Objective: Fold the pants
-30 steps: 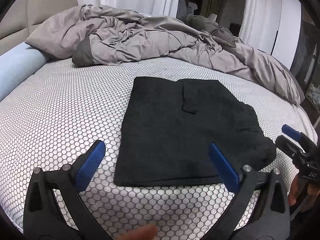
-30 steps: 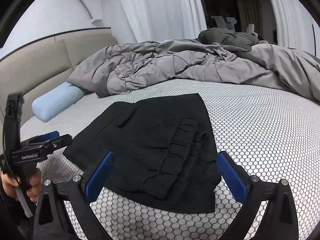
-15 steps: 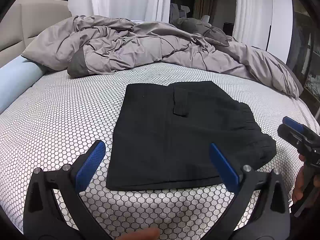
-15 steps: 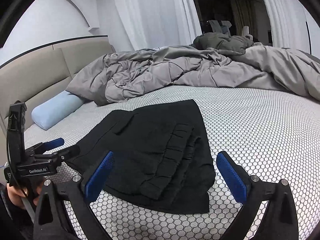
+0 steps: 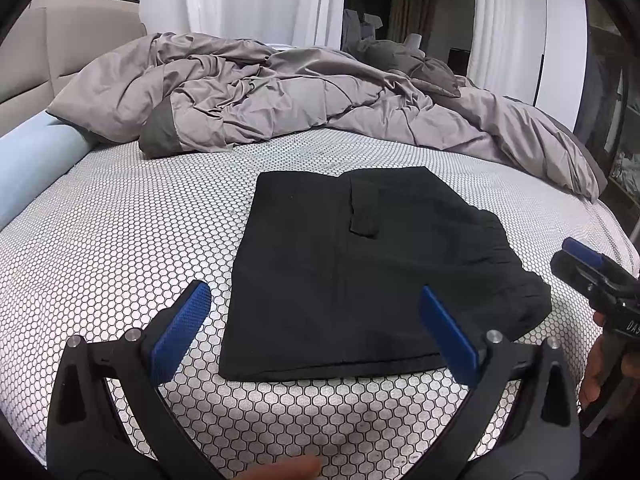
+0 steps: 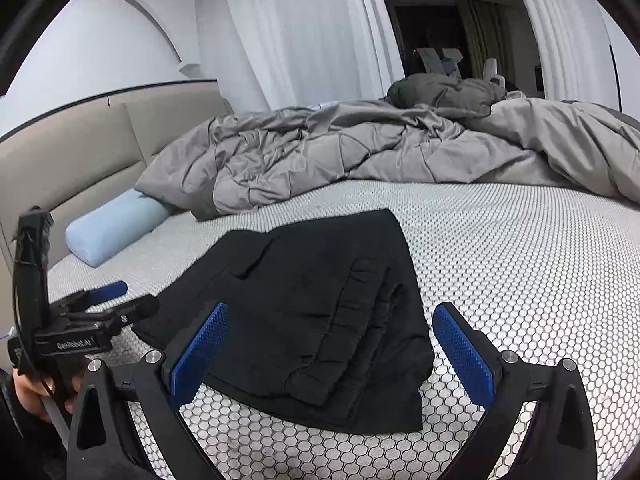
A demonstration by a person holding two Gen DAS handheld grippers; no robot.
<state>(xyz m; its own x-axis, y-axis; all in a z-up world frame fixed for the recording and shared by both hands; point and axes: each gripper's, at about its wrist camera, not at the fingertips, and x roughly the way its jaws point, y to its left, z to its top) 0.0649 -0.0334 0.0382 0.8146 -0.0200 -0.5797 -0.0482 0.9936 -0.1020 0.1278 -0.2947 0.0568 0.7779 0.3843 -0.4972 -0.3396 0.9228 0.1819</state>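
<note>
The black pants [image 5: 360,272] lie folded into a flat rectangle on the honeycomb-patterned mattress [image 5: 120,240]. Their gathered waistband [image 6: 360,320] is stacked at the right end. My left gripper [image 5: 314,290] hovers open just in front of the near edge of the pants, with nothing between its blue pads. My right gripper [image 6: 331,310] is open too, above the waistband end, and holds nothing. In the left wrist view the right gripper [image 5: 580,260] shows beside the right end of the pants. In the right wrist view the left gripper [image 6: 128,299] shows at their left corner.
A rumpled grey duvet [image 5: 300,96] fills the far side of the bed. A light blue bolster pillow [image 6: 116,228] lies against the beige headboard [image 6: 80,152]. White curtains [image 6: 300,32] hang behind. A hand [image 5: 596,376] grips the right tool's handle. Bare mattress surrounds the pants.
Both views have tilted up and drawn back slightly from the pants. The pants lie as they did. Both grippers stay open.
</note>
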